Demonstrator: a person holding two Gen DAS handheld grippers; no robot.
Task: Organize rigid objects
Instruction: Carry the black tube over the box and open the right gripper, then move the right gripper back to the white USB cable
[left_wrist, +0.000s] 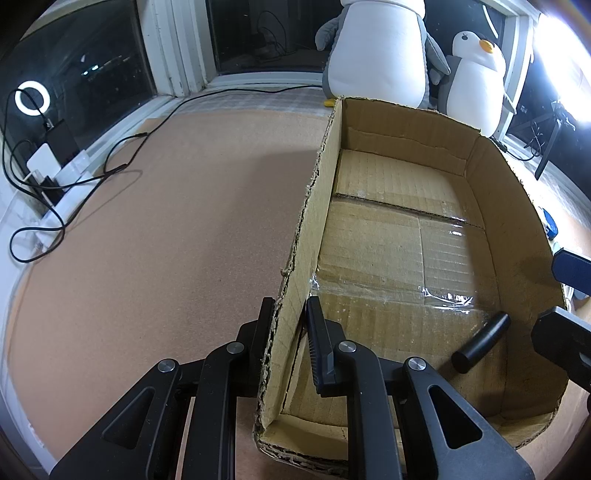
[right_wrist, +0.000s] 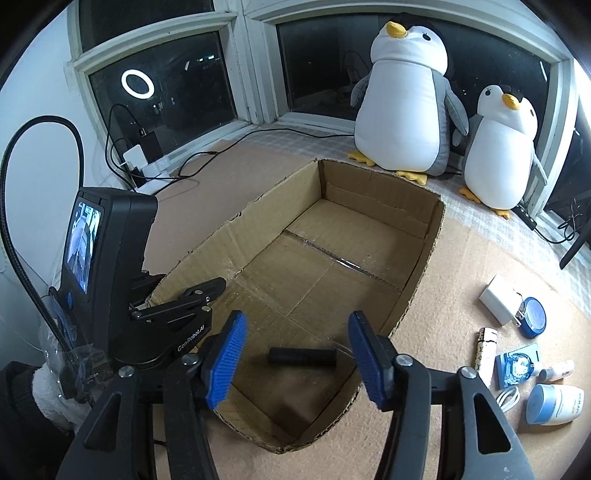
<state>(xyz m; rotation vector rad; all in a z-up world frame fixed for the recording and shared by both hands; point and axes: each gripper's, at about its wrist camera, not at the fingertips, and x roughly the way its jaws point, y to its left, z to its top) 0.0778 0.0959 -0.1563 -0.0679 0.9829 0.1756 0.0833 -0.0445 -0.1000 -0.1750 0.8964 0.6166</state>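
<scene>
An open cardboard box (left_wrist: 314, 206) sits on the cork-coloured mat. My left gripper (left_wrist: 290, 308) is shut on its left wall near the front corner, one finger outside and one inside. A black cylinder (left_wrist: 480, 343) lies on the box floor near the front right. In the right wrist view, my right gripper (right_wrist: 295, 321) hovers open over the box (right_wrist: 424, 266), with the black cylinder (right_wrist: 302, 357) lying free below, apart from its blue pads. The left gripper (right_wrist: 216, 286) shows there clamped on the wall. Several small items lie right of the box: a white charger (right_wrist: 496, 299), a blue tin (right_wrist: 533, 317), a white-blue jar (right_wrist: 554, 404).
Two plush penguins (right_wrist: 402, 110) (right_wrist: 502, 147) stand behind the box by the window. Black cables and a power strip (right_wrist: 140, 162) lie at the back left. A patterned lighter (right_wrist: 485, 354) and a small bottle (right_wrist: 557, 369) lie among the items on the right.
</scene>
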